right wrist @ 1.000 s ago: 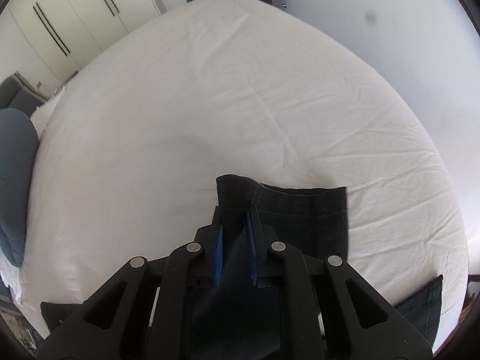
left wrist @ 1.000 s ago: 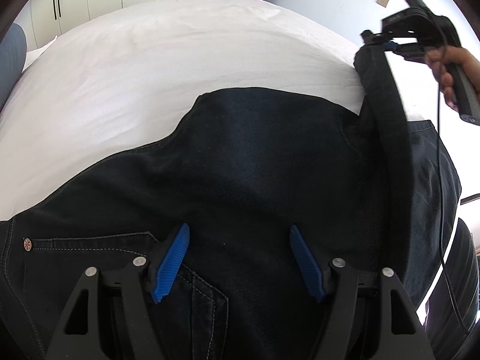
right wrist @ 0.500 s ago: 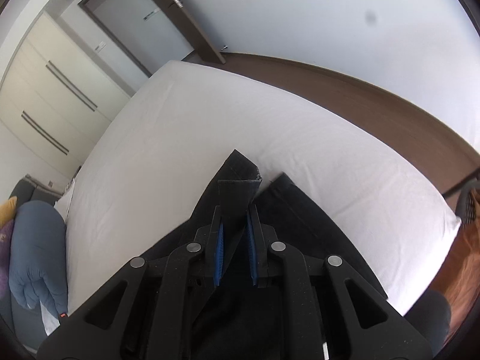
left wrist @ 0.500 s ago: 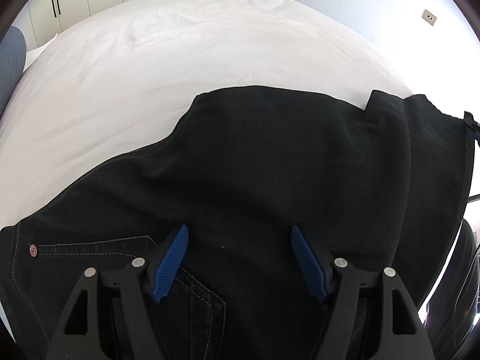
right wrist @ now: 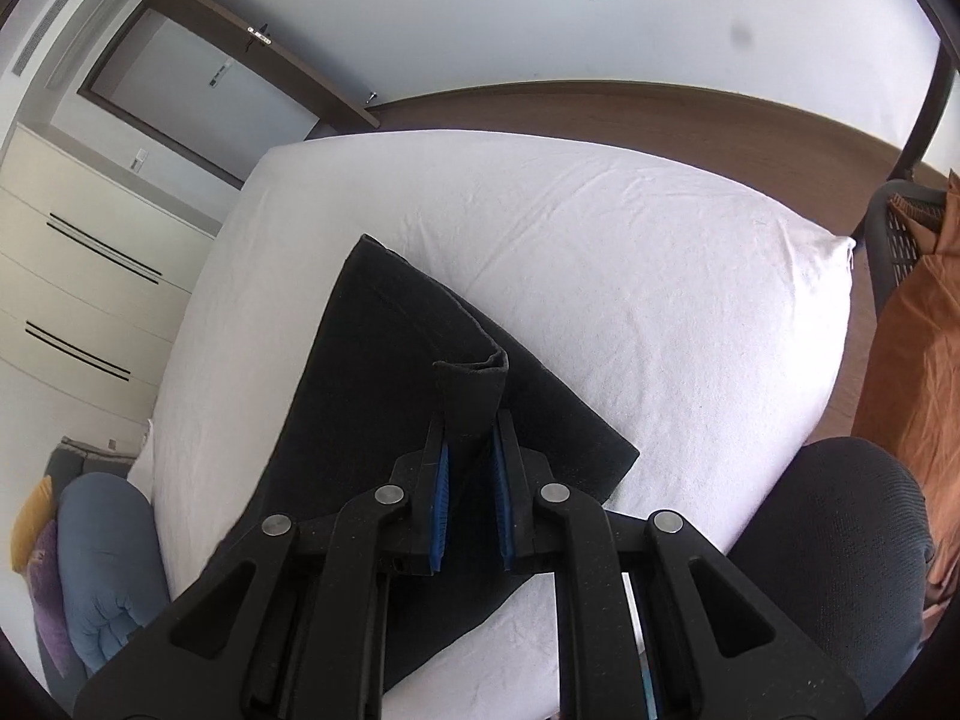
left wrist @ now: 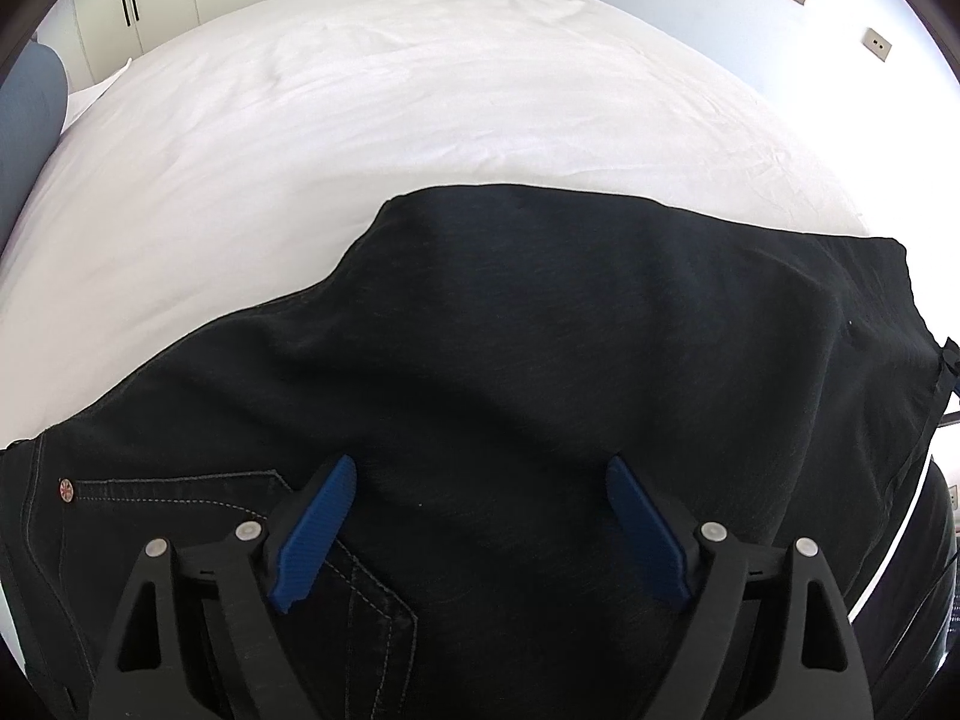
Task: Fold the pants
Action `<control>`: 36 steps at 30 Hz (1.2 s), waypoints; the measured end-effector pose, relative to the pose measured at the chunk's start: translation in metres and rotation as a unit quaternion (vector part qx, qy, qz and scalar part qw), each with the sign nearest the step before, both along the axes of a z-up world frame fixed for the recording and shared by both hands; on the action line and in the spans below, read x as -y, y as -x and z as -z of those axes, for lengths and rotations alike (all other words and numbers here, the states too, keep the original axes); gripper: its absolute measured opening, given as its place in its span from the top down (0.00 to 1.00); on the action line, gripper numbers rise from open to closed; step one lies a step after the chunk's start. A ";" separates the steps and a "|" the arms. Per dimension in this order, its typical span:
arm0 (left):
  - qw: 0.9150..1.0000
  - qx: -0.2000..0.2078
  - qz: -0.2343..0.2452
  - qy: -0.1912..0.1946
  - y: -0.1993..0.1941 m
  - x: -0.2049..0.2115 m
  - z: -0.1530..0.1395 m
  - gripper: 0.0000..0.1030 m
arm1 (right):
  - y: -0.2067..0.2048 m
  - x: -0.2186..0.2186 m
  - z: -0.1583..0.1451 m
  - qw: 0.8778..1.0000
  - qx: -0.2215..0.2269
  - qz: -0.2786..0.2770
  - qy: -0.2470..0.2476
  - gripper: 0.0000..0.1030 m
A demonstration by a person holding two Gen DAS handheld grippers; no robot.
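Observation:
The black pants (left wrist: 540,360) lie spread on the white bed (left wrist: 360,90), with a pocket and a rivet at the lower left of the left wrist view. My left gripper (left wrist: 480,510) is open, its blue fingers (left wrist: 318,525) resting just above the fabric near the pocket. In the right wrist view the pants (right wrist: 384,372) lie folded over near the bed's near corner. My right gripper (right wrist: 469,468) is shut on a pinched-up strip of the pants' edge that sticks up between the pads.
A white bed (right wrist: 600,252) fills both views. A blue pillow (right wrist: 102,546) lies at the left. A black mesh chair (right wrist: 840,540) and orange cloth (right wrist: 918,330) stand at the right. Wardrobe doors (right wrist: 78,276) and a door (right wrist: 180,84) are behind.
My right gripper carried the pant leg over and down, laying it across the rest of the pants near the bed's corner. The left gripper stayed open in place.

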State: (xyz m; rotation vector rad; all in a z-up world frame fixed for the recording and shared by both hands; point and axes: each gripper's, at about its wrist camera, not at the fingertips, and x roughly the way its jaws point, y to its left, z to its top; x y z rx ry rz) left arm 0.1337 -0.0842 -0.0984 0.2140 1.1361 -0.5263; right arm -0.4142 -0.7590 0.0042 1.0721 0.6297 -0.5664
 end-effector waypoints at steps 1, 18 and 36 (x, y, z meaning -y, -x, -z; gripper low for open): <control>1.000 -0.001 0.001 0.003 0.004 0.002 -0.005 0.15 | 0.002 0.002 -0.003 1.000 0.010 0.003 -0.006 0.89; 1.000 0.004 0.014 0.002 0.017 0.014 0.000 0.11 | 0.023 0.001 0.014 0.998 -0.009 0.018 -0.052 0.90; 1.000 0.014 0.008 0.000 0.033 0.020 0.005 0.04 | -0.016 -0.013 -0.054 0.991 0.063 -0.115 -0.006 0.89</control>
